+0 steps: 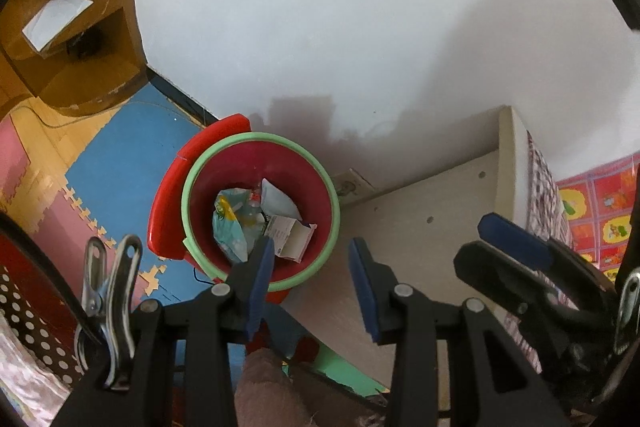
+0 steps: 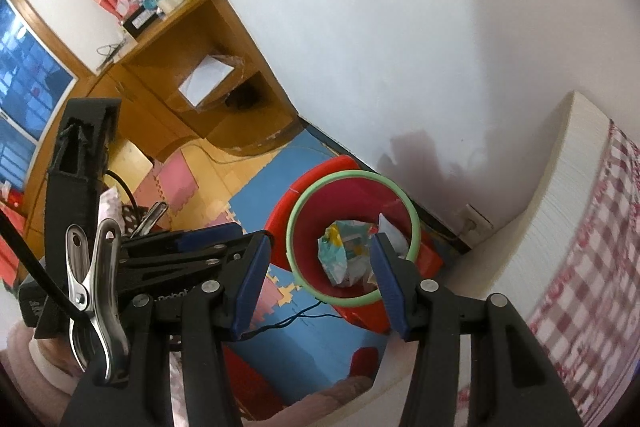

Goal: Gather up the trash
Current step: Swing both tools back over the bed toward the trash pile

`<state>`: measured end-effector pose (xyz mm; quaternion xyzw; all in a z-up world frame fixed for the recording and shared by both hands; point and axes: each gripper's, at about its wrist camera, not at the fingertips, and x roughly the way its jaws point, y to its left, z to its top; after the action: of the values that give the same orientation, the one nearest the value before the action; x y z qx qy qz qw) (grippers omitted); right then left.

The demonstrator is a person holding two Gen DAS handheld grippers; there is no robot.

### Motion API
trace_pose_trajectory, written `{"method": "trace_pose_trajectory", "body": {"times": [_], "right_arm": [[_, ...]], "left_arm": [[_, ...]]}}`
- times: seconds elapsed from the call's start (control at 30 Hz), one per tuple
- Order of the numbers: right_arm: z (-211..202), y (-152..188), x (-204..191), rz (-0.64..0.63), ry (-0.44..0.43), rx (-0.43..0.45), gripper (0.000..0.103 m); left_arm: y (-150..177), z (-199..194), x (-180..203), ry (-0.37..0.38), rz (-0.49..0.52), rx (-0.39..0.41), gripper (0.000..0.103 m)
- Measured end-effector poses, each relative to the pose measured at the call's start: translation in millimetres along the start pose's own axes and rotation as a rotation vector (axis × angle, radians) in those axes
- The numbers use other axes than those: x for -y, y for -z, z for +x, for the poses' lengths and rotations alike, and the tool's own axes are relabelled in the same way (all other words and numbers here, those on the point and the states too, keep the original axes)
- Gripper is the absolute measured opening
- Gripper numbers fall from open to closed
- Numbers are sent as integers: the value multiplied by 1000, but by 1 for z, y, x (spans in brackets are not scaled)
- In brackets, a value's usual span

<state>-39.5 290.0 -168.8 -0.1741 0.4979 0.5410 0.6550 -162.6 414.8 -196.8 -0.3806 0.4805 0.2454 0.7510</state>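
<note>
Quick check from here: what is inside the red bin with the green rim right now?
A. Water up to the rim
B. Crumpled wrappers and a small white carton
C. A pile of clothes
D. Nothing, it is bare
B: the left wrist view looks down into the bin and shows crumpled wrappers beside a small white carton at the bottom.

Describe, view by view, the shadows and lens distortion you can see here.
Left wrist view: grey shadows fall on the white wall above the red bin; dark lens rim curves the corners. Right wrist view: similar wall shadow, furniture edges bowed, checked bedcover blurred.
</note>
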Motion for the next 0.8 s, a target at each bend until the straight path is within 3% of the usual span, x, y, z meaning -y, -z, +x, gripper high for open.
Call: {"method": "trace_pose_trajectory", "body": {"times": [0.4, 0.8], "right_arm": [[-63, 29, -3, 18, -41, 85, 54], [-130, 75, 23, 71, -35, 153, 54]], "left_arm": [[16, -39, 43, -22, 67, 49, 40], [51, -74, 98, -38, 112, 97, 40]]}}
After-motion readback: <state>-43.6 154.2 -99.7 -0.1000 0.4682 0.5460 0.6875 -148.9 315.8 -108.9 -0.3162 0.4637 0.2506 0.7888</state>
